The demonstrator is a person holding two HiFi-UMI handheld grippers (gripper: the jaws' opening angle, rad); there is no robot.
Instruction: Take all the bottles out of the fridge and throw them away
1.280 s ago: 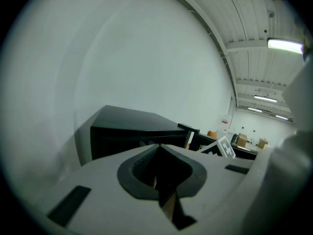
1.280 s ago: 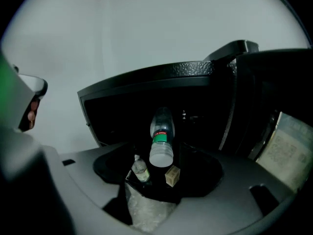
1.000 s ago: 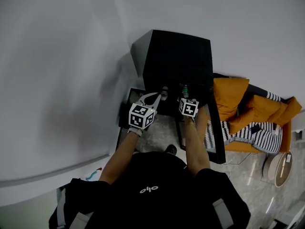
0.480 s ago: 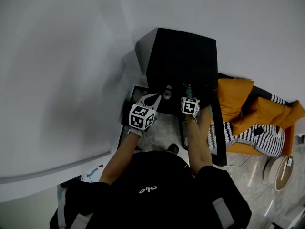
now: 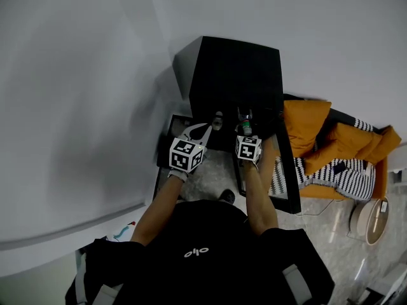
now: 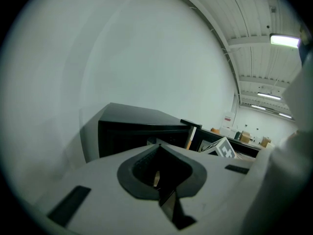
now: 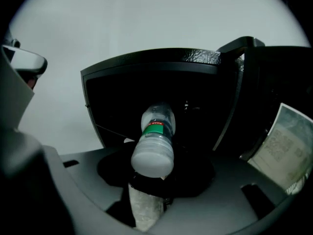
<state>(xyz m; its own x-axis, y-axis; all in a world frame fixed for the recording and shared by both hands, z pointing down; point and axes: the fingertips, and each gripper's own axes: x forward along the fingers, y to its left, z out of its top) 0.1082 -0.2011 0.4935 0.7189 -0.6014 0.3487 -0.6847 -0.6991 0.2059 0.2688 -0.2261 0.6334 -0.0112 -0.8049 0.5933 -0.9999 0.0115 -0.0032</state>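
Gray wall (image 5: pixel 76 107), black fridge (image 5: pixel 235 68) open. Right gripper (image 7: pixel 156 169) jaws just closed, now clamped on bottle (image 7: pixel 155 136) at fridge mouth. Left gripper (image 6: pixel 159 173) clenched, empty, in front of fridge.

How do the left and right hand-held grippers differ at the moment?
The left hand-held gripper is empty; the right hand-held gripper grips a clear plastic bottle with a green label. The left one's jaws are shut together; the right one's have just been closing and stand apart around the bottle. Both carry marker cubes and point toward the open black fridge.
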